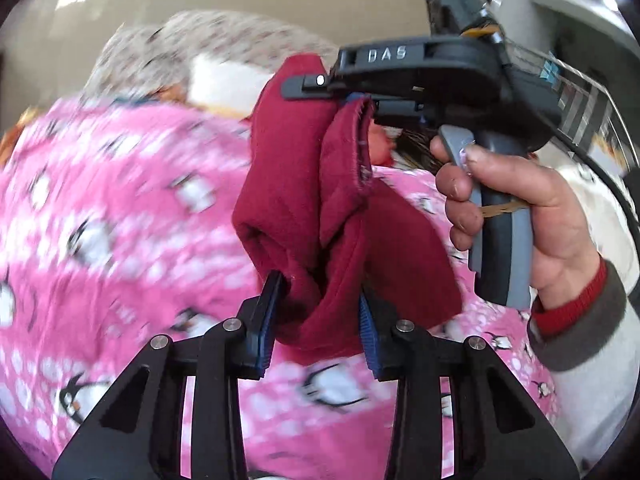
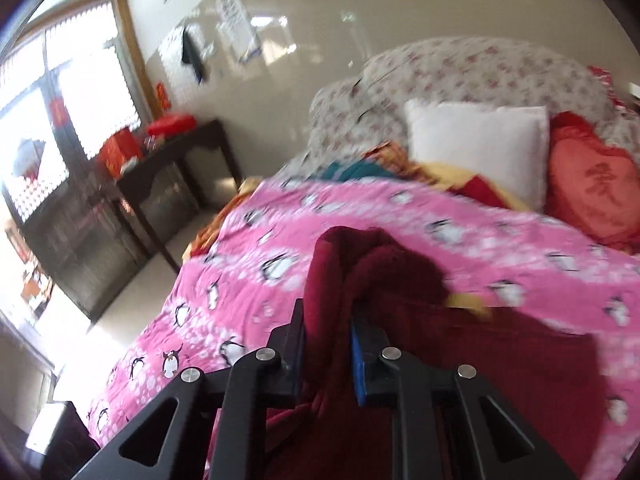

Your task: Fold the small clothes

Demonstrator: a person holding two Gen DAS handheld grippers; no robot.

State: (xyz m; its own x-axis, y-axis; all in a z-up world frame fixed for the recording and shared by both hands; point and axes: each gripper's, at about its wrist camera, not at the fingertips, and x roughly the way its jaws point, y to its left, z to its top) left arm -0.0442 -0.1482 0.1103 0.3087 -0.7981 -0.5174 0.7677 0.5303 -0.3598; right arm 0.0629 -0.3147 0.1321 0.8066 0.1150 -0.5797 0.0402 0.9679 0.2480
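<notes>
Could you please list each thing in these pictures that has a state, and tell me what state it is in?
Left gripper: jaws shut on the dark red garment.
Right gripper: jaws shut on the same garment.
Dark red garment: bunched, lifted off the bed, not yet folded.
Pink penguin blanket: spread over the bed.
White pillow: propped against the headboard.
Red heart cushion: leaning beside the pillow.

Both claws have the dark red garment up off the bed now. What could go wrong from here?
1. The left claw pinches a thick bunch of the dark red garment, so layers may slip or fold unevenly.
2. The right claw grips only near a hem edge, which might pull free.
3. The garment hangs twisted between them; laid on the pink penguin bedspread like this, it would likely crease.
</notes>
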